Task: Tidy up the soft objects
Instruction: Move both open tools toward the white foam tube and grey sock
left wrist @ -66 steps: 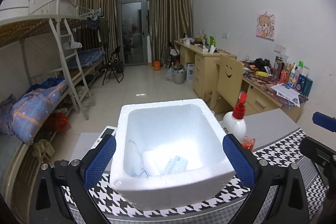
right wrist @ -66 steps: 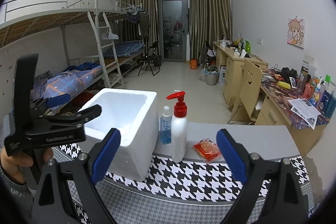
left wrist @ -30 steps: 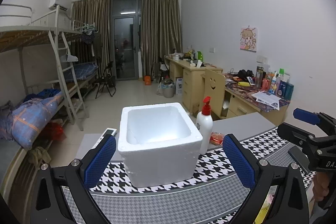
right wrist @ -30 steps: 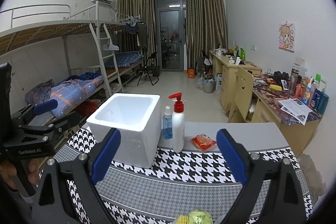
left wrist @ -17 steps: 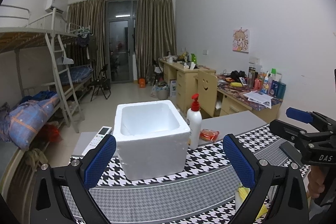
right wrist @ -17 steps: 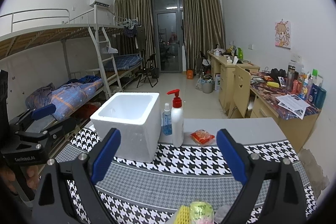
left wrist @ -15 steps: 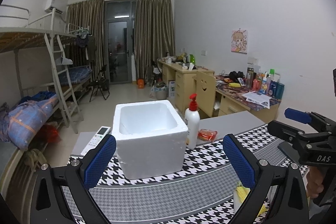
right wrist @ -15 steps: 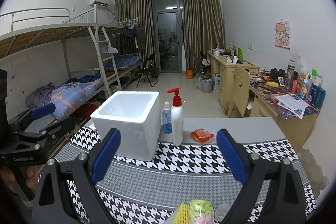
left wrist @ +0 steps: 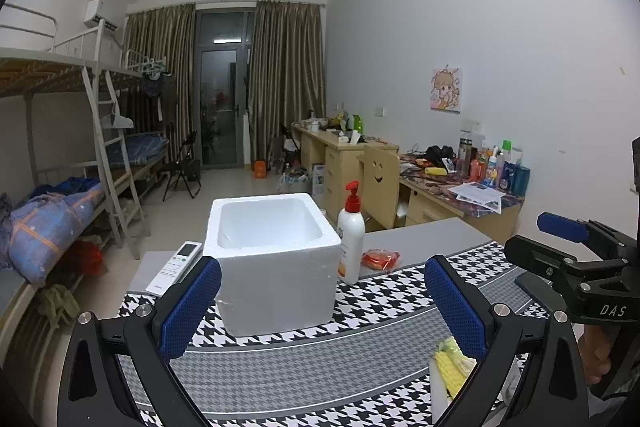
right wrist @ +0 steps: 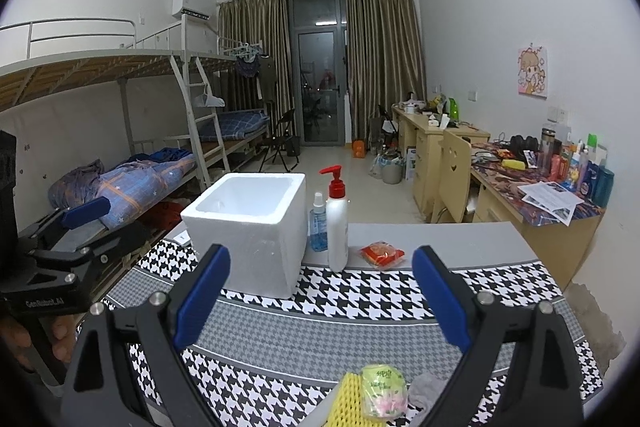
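Both tools hang above the tabletop [right wrist: 320,331] with nothing in them — the left hand-held gripper [left wrist: 320,301] and the right hand-held gripper [right wrist: 322,291] each stand wide apart. The step in hand looks like picking the next soft piece: a yellow sponge [right wrist: 346,401], a small tissue pack [right wrist: 384,391] and a grey cloth [right wrist: 428,393] lie at the near edge, under the right tool. The foam box [right wrist: 248,215] waits farther back. A pump bottle [right wrist: 337,223], a spray bottle [right wrist: 318,227] and a red packet [right wrist: 381,251] sit beside the box — steer clear when carrying.
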